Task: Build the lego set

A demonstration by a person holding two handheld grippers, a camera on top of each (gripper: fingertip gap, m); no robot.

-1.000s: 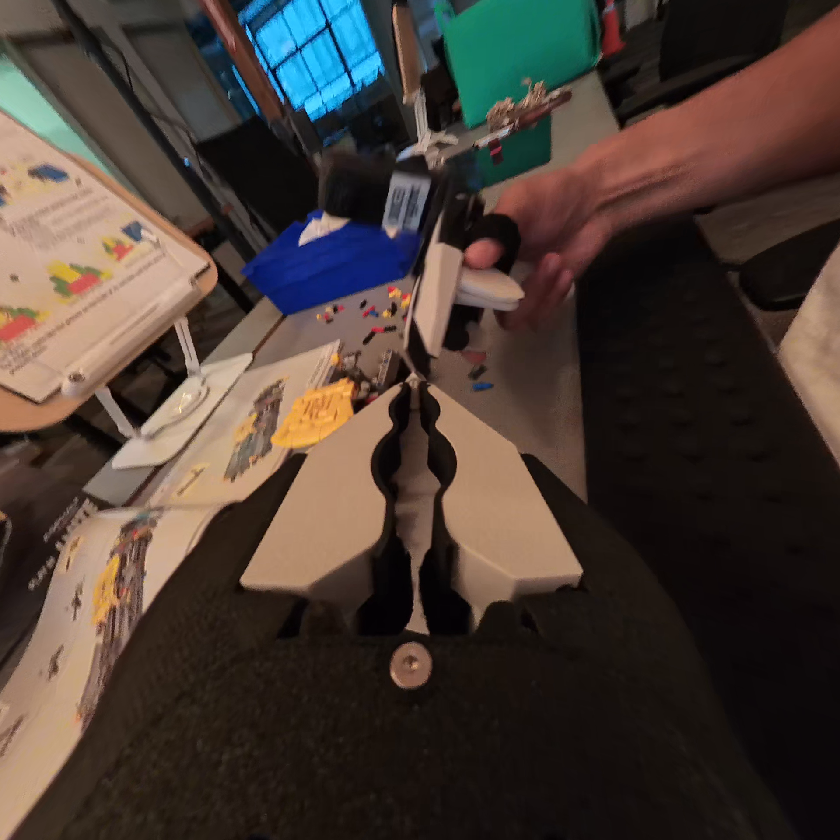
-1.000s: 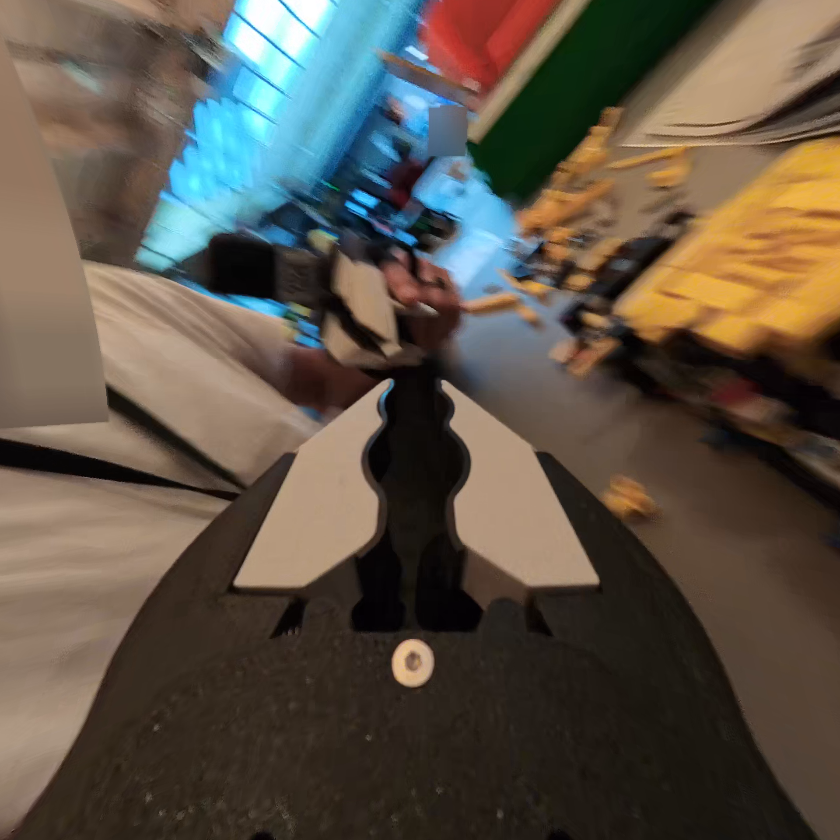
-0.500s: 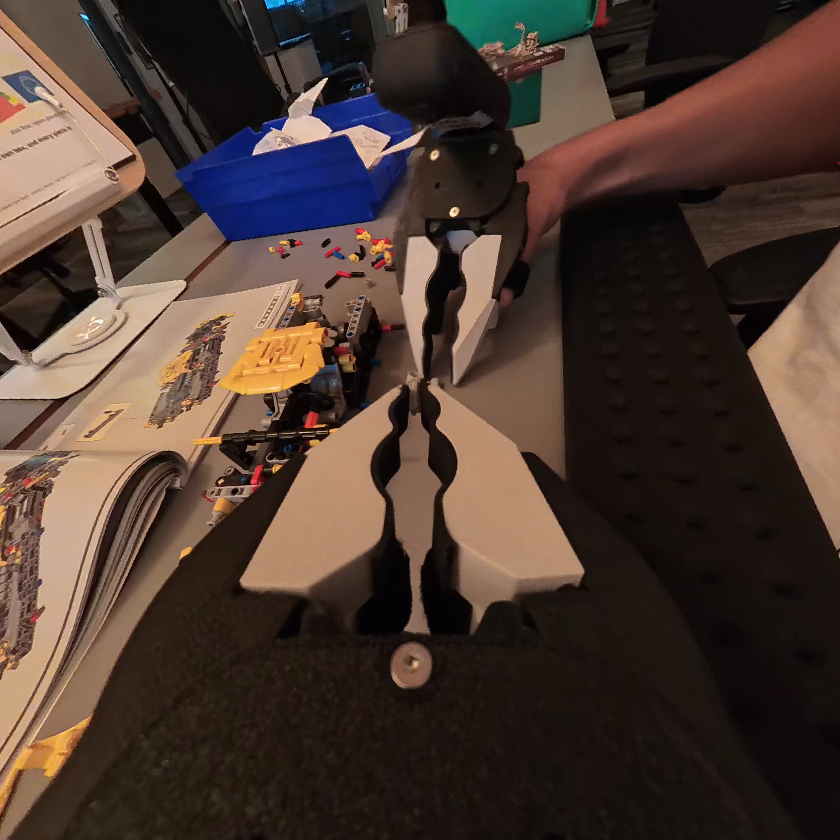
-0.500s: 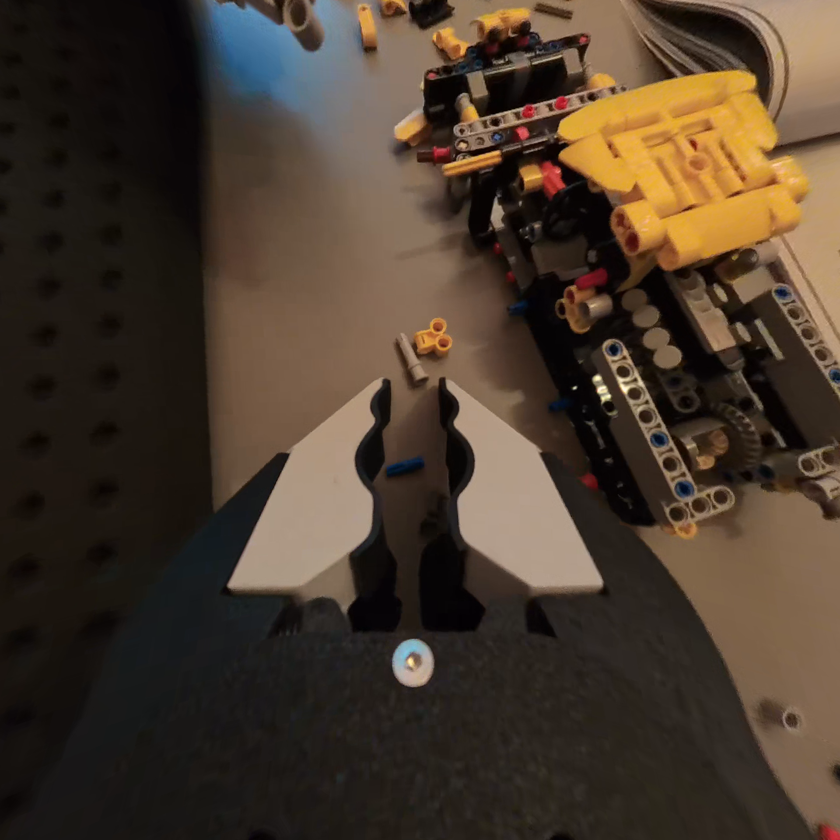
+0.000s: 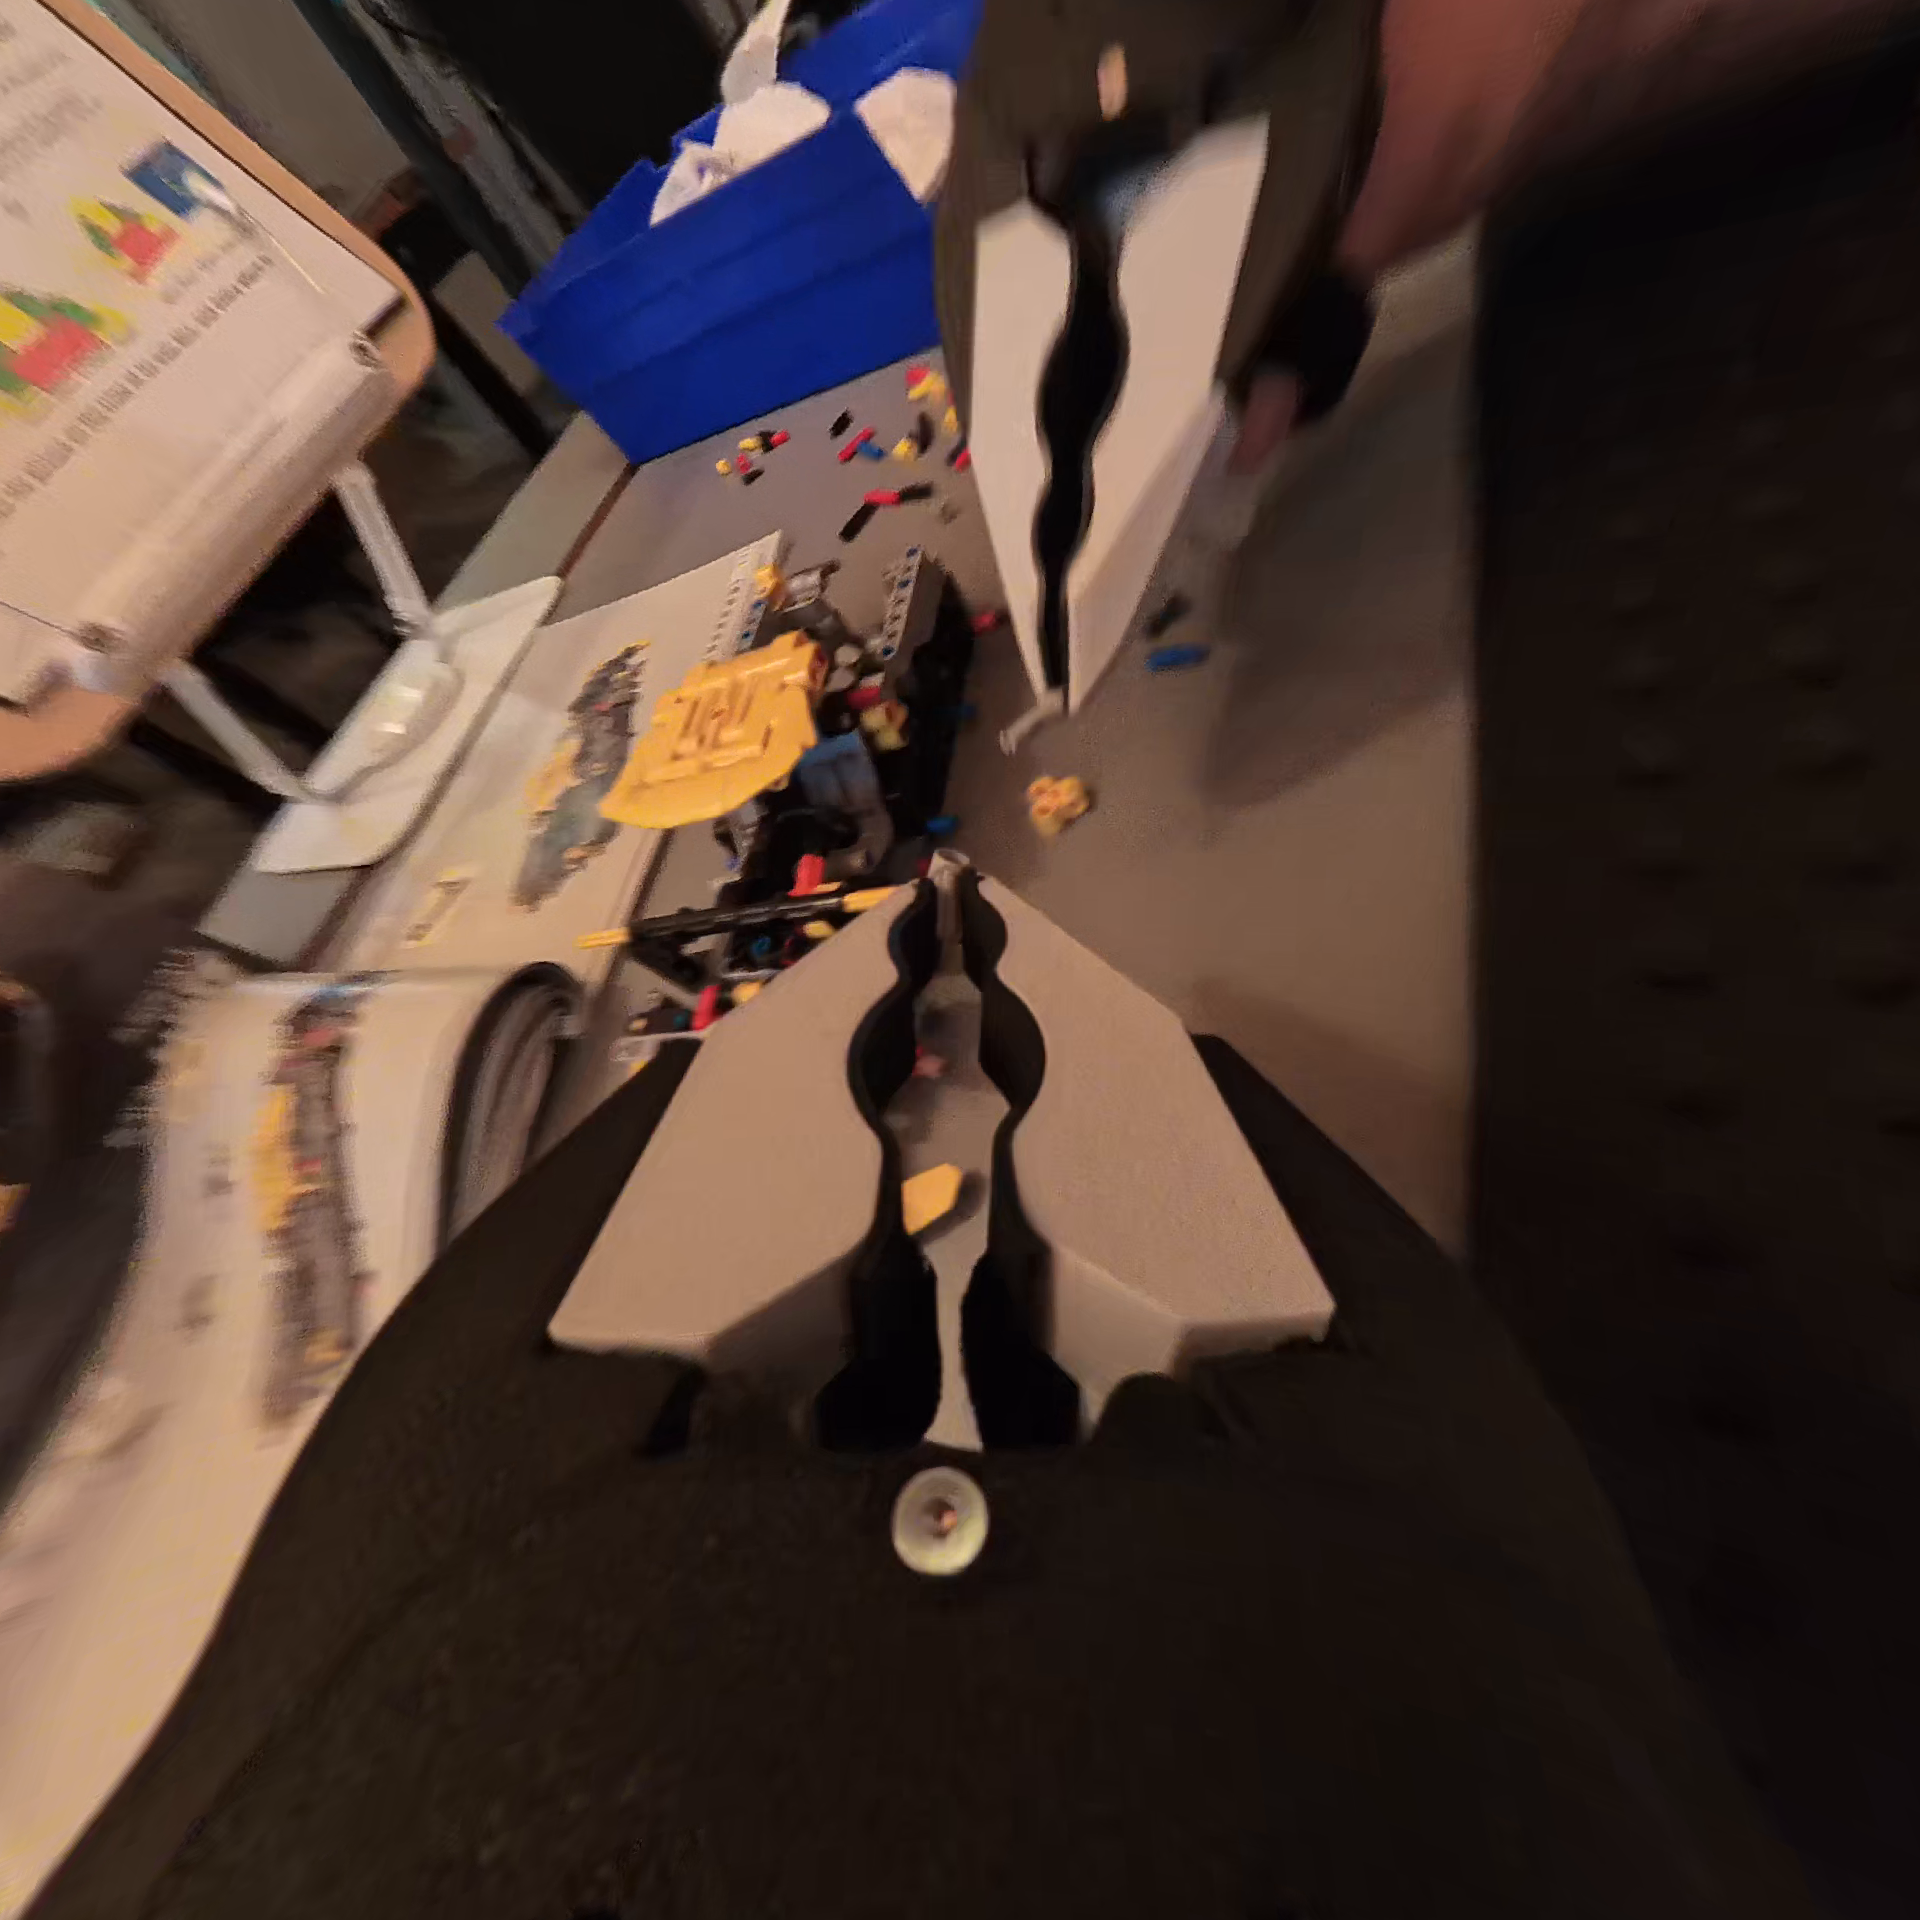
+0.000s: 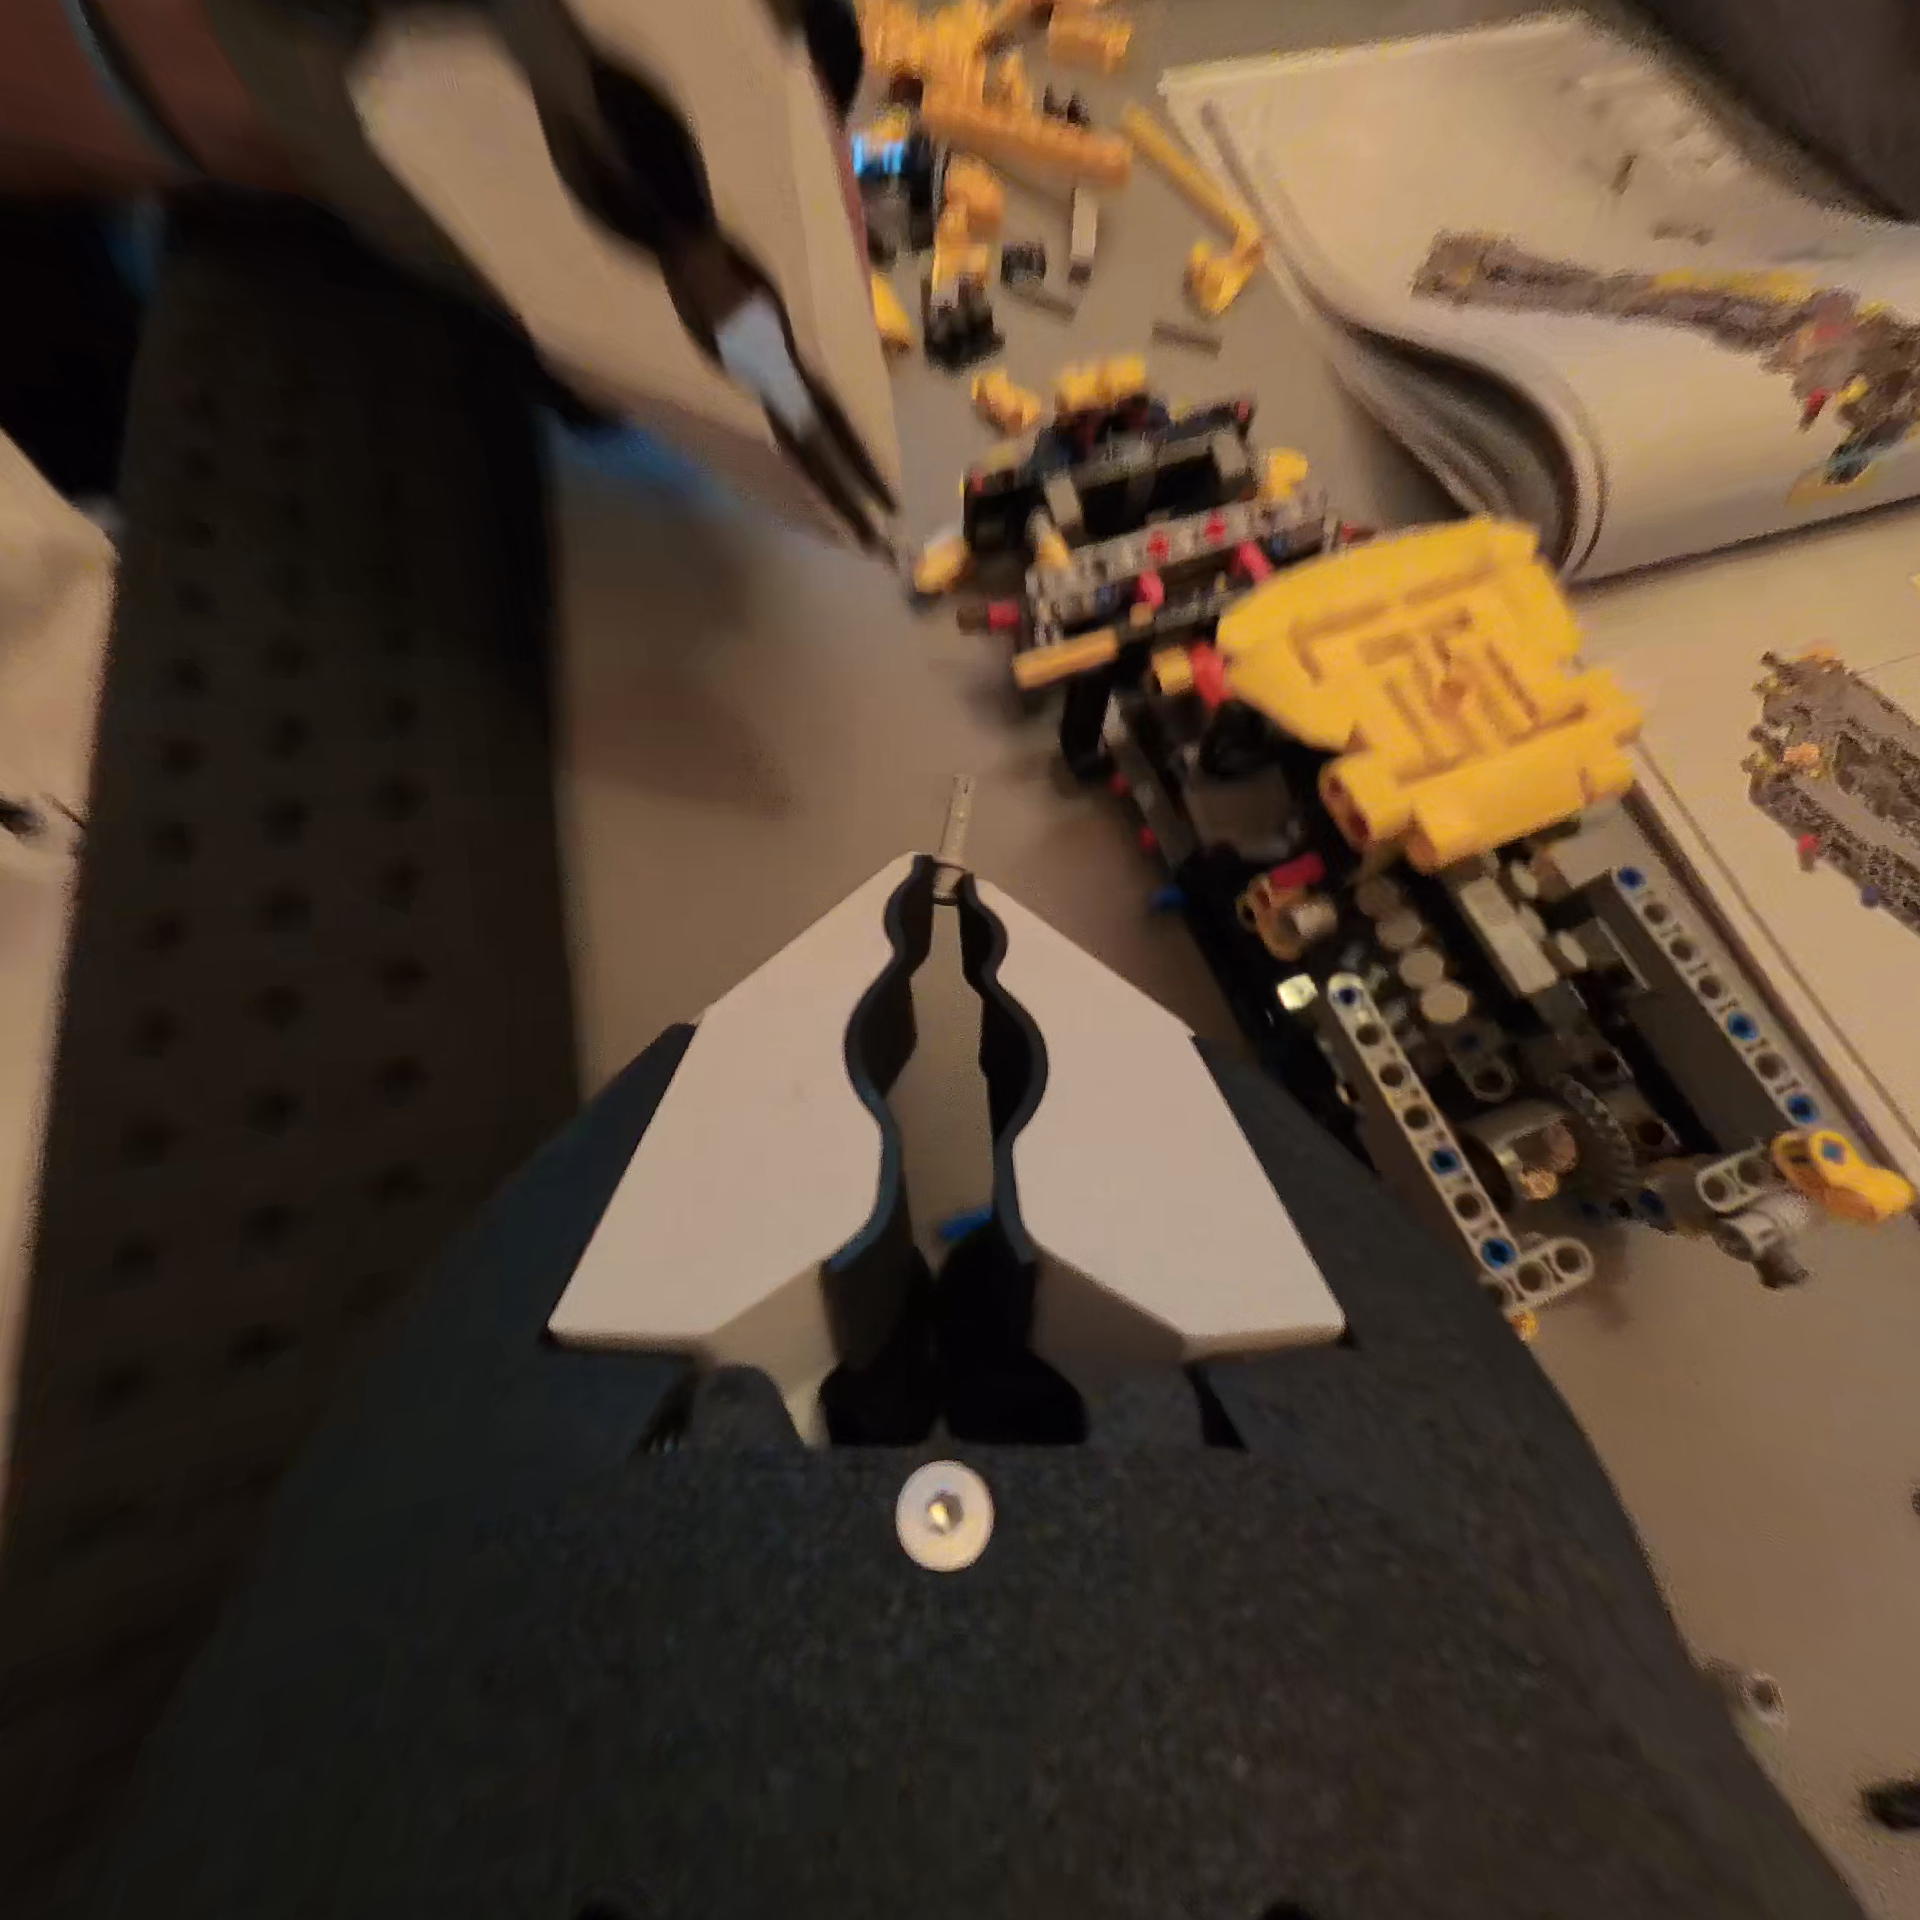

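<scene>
Two hand-held grippers over one grey table [image 5: 1299, 935], dim warm light, both views motion-blurred.

Left gripper [image 5: 943, 883]: tips pinched together on a small grey pin [image 5: 943, 868] that pokes out just past them. Low over the table, just right of the model.

Right gripper [image 6: 940, 873]: tips clamped on a thin grey axle [image 6: 958, 821], its free end pointing forward above the bare table. In the left wrist view, seen tips-down [image 5: 1049, 686] with the axle [image 5: 1023, 727] at its tips, near a small yellow connector [image 5: 1058, 805] lying on the table.

Partly built lego model [image 6: 1382, 883]: black and grey beam frame with blue and red pins, gear near its close end, yellow ribbed panel [image 6: 1444, 696] on top. Resting on the table, between the bare grey strip and the instruction pages.

Open instruction booklet [image 6: 1558, 343]: thick, pages curled, beyond the model in the right wrist view; left of it in the left wrist view [image 5: 260, 1143].

Loose pieces: yellow and black scatter [image 6: 987, 208] near the booklet's edge; red, yellow, black and blue bits [image 5: 873, 457] in front of the bin.

Blue plastic bin [image 5: 727, 312]: far edge of the table, white crumpled paper or bags inside.

Printed sheet on a tilted tan board [image 5: 156, 343] with white stand, off the table's left side.

Black dimpled mat [image 5: 1683, 935]: along the table's right side in the left wrist view.

Background: dark, indistinct.
</scene>
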